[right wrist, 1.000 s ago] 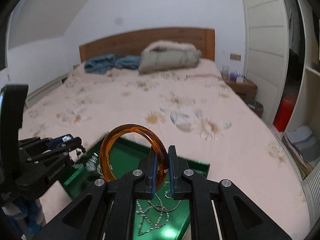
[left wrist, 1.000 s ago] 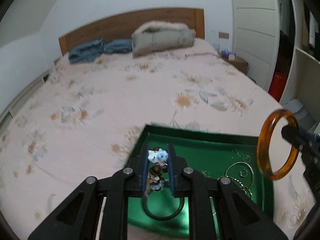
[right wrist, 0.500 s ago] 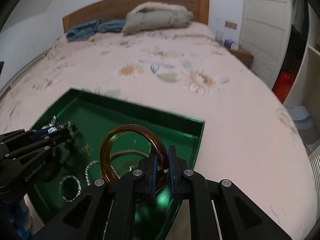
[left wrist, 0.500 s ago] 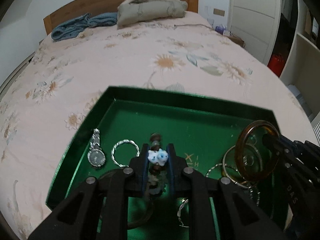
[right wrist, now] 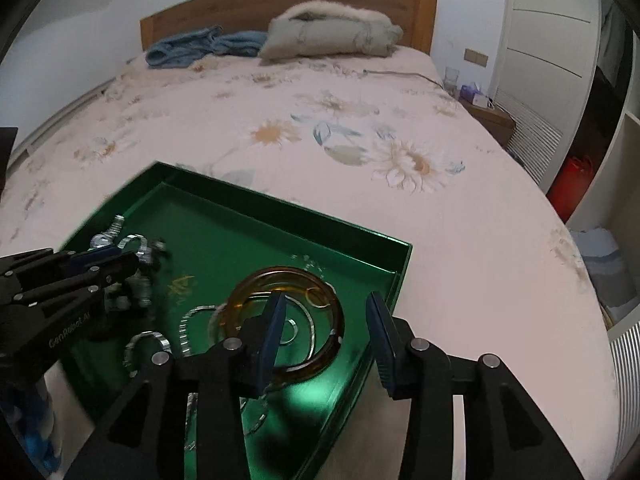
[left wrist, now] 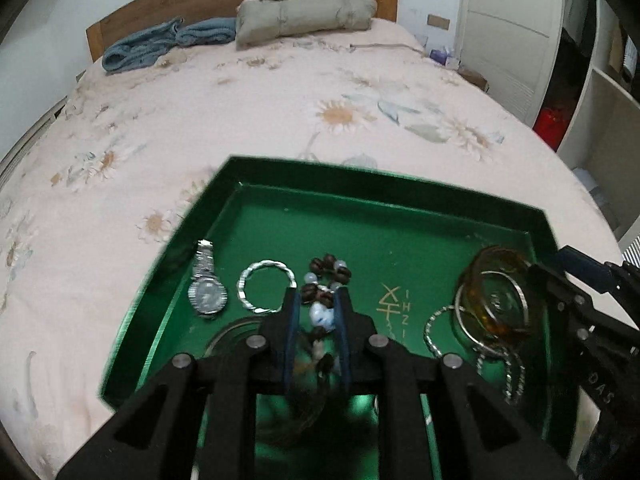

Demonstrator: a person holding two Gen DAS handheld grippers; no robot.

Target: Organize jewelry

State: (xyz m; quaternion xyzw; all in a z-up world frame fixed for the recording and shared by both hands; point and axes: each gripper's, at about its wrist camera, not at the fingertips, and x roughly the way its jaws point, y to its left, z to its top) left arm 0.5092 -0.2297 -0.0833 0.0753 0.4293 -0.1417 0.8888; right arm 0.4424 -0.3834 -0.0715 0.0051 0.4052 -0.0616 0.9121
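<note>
Two hand-held grippers over the green tray (left wrist: 384,196) on the bed: left hand-held gripper (left wrist: 318,312) clamps the beaded bracelet (left wrist: 326,276), right hand-held gripper (right wrist: 326,326) spread wide astride the released amber bangle (right wrist: 284,320), which withdrawal might snag onto underlying silver bangles (left wrist: 444,332).

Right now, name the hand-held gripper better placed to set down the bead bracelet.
Left hand-held gripper: it is shut on the bead bracelet above the green tray. The right is open and empty, beside the amber bangle.
</note>
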